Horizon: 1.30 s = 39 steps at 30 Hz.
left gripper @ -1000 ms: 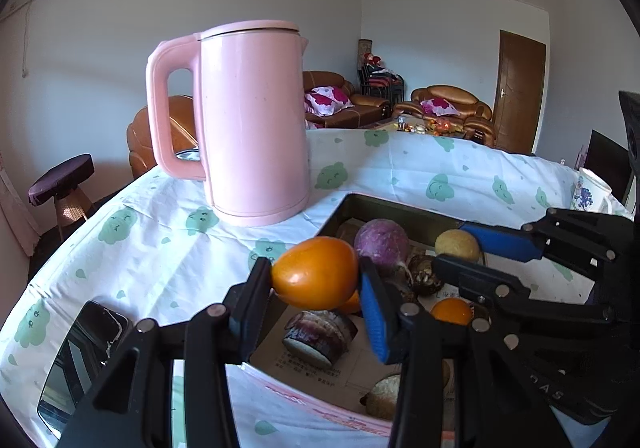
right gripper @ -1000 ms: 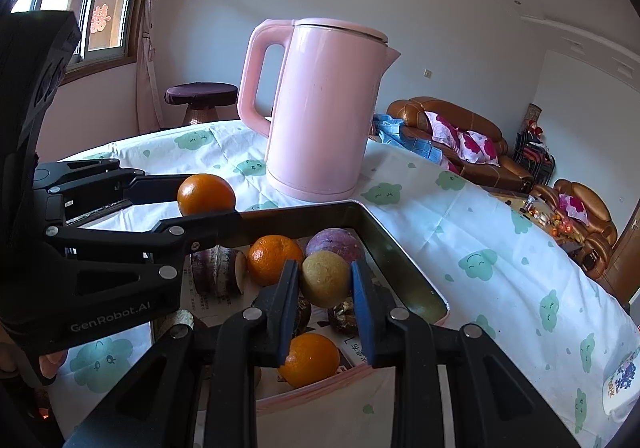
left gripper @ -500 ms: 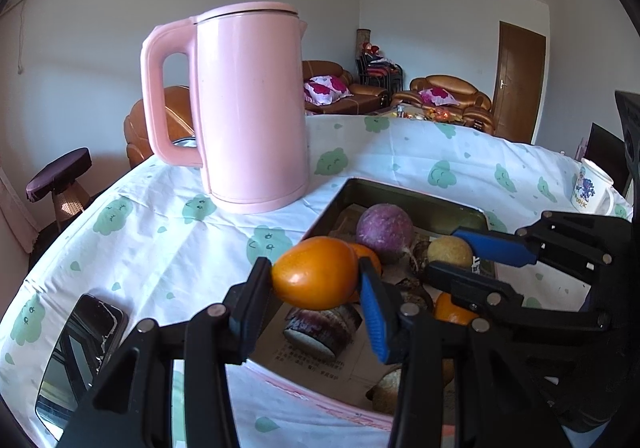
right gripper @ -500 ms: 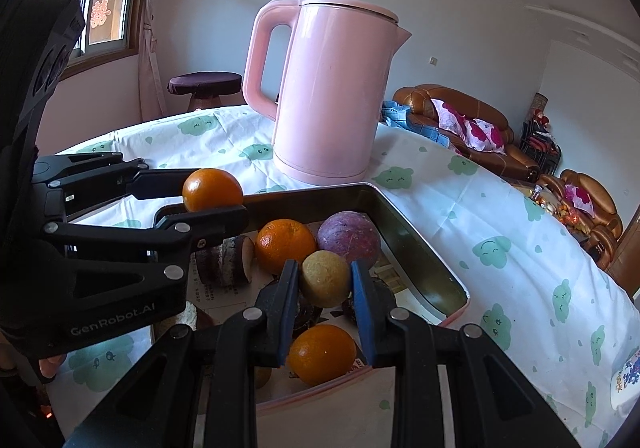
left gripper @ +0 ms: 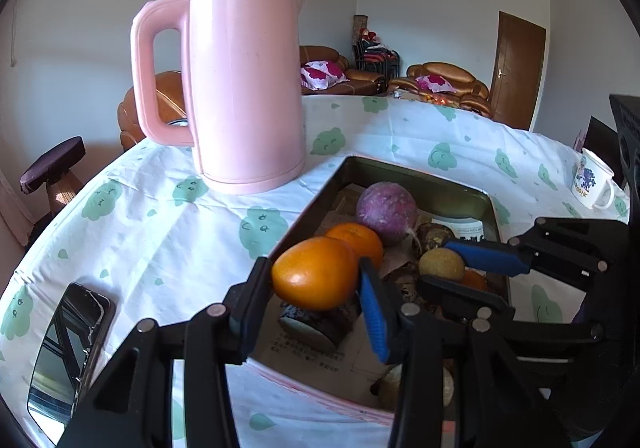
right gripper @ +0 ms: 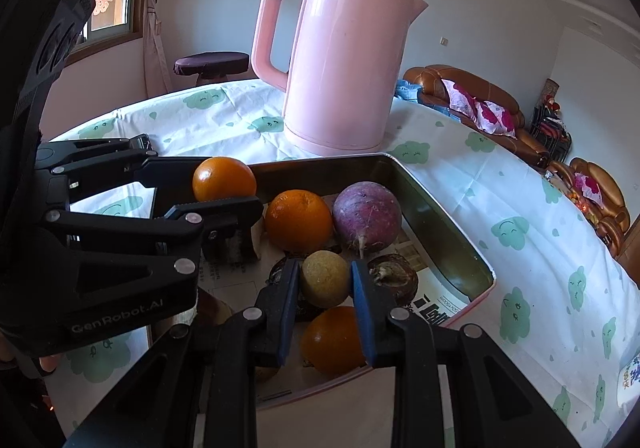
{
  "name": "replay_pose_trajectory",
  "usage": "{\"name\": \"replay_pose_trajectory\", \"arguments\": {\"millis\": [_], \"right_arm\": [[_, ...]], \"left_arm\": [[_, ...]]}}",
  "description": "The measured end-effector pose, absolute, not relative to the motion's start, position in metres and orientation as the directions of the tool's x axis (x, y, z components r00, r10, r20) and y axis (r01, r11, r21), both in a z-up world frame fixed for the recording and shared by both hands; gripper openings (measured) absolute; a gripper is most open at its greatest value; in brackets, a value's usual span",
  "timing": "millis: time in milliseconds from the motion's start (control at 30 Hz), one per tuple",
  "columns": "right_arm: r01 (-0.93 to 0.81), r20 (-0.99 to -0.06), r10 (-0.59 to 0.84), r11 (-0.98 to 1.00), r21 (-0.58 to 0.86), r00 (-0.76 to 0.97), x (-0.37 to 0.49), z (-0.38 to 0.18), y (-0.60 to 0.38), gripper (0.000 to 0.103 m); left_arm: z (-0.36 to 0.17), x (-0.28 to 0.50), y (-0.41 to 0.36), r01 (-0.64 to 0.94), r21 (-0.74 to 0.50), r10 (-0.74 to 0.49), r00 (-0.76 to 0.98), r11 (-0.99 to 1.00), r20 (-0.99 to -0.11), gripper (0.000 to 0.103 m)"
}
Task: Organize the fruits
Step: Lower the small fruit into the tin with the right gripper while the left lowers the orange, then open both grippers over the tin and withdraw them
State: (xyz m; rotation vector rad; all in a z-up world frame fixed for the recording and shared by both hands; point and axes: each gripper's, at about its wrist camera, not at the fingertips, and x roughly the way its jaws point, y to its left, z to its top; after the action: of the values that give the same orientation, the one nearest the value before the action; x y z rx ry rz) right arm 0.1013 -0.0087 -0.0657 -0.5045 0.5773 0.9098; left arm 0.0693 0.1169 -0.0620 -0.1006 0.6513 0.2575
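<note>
My left gripper (left gripper: 314, 288) is shut on an orange (left gripper: 315, 272) and holds it above the near left part of a metal tray (left gripper: 404, 171). In the right wrist view this orange (right gripper: 224, 178) hangs over the tray's left edge. My right gripper (right gripper: 325, 284) is shut on a small yellowish round fruit (right gripper: 324, 278), held over the tray (right gripper: 440, 215). Inside the tray lie another orange (right gripper: 298, 219), a purple round fruit (right gripper: 367, 213), a third orange (right gripper: 332, 340) near the front, and some dark brown pieces.
A tall pink kettle (left gripper: 240, 87) stands on the table just behind the tray. A phone (left gripper: 68, 348) lies at the left front of the tablecloth. A white mug (left gripper: 592, 179) stands at the far right. Newspaper lines the tray's bottom.
Both grippers have tipped a little further down toward the tray, so the tray and kettle look nearer and higher in view. Each still holds its fruit.
</note>
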Motion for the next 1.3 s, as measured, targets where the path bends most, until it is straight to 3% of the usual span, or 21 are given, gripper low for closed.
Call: {"name": "replay_pose_trajectory", "arguments": {"millis": [233,433,600,767,1067,1300], "right_arm": [[-0.84,-0.664,0.568,0.514,-0.175,0.486,0.098,-0.067,-0.007,0.029],[-0.832,-0.658,0.558,0.519,-0.199,0.505,0.092,-0.066,-0.01,0.04],[-0.813,-0.625,0.568,0.546,-0.202,0.536,0.084,-0.053,-0.025,0.041],[-0.765,-0.558,0.563,0.602,-0.229,0.609,0.073,-0.037,-0.048,0.059],[-0.673,-0.437,0.544,0.705,-0.224,0.716,0.059,-0.006,-0.092,0.068],[-0.646,-0.38,0.548,0.736,-0.205,0.745,0.054,0.009,-0.106,0.069]], "left_arm": [[-0.062,0.068,0.115,-0.263,-0.008,0.205,0.767,0.965,-0.608,0.049],[-0.053,0.059,0.114,-0.261,-0.023,0.2,0.791,0.965,-0.578,0.074],[-0.033,0.04,0.113,-0.254,-0.045,0.196,0.838,0.966,-0.51,0.078],[-0.011,0.021,0.101,-0.251,-0.029,0.217,0.885,0.968,-0.413,0.101],[0.006,0.007,0.086,-0.226,-0.011,0.209,0.918,0.974,-0.336,0.103],[0.011,0.005,0.079,-0.225,-0.016,0.209,0.927,0.974,-0.313,0.103]]}}
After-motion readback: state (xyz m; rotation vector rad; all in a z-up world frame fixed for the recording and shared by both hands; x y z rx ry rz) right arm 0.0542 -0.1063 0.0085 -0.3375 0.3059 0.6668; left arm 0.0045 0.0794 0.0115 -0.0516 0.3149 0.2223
